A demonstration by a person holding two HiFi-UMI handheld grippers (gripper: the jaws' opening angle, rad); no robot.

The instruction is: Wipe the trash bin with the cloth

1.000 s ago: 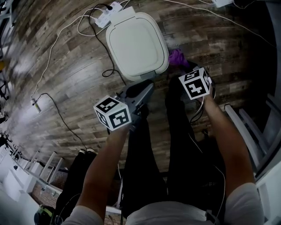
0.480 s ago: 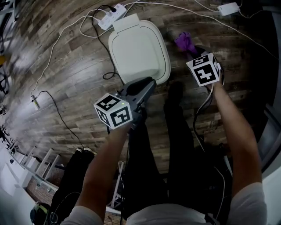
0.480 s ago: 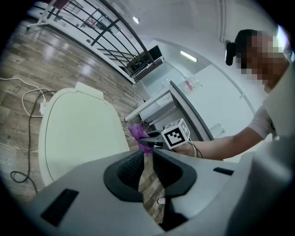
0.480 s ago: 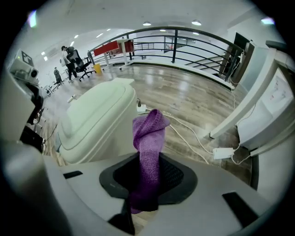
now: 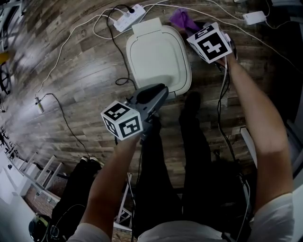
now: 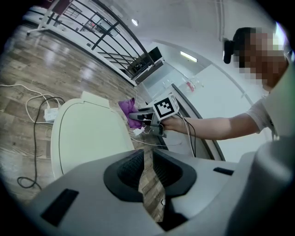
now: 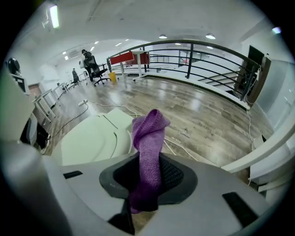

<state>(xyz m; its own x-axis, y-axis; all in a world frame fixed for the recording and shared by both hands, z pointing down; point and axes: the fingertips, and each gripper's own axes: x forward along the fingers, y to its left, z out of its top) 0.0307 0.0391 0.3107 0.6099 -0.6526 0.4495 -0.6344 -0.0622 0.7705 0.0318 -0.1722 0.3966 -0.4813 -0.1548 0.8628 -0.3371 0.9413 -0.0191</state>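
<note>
The white trash bin (image 5: 158, 56) stands on the wooden floor with its lid down, and shows too in the left gripper view (image 6: 85, 133) and the right gripper view (image 7: 92, 138). My right gripper (image 5: 191, 26) is shut on the purple cloth (image 5: 181, 19), held by the bin's far right corner. The cloth (image 7: 150, 133) sticks up out of the right gripper (image 7: 147, 168). My left gripper (image 5: 158, 90) hovers over the bin's near edge. Its jaws (image 6: 147, 159) are shut and hold nothing. From the left gripper view I see the right gripper (image 6: 138, 115) and the cloth (image 6: 125, 107).
A power strip (image 5: 130, 13) and looping cables (image 5: 71, 33) lie on the floor behind and left of the bin. A white adapter (image 5: 254, 17) lies at the far right. The person's shoe (image 5: 191, 101) stands just before the bin. A black railing (image 7: 203, 60) runs beyond.
My right gripper has carried the purple cloth away from me, from beside the bin's near right side to its far right corner. The left gripper has stayed put.
</note>
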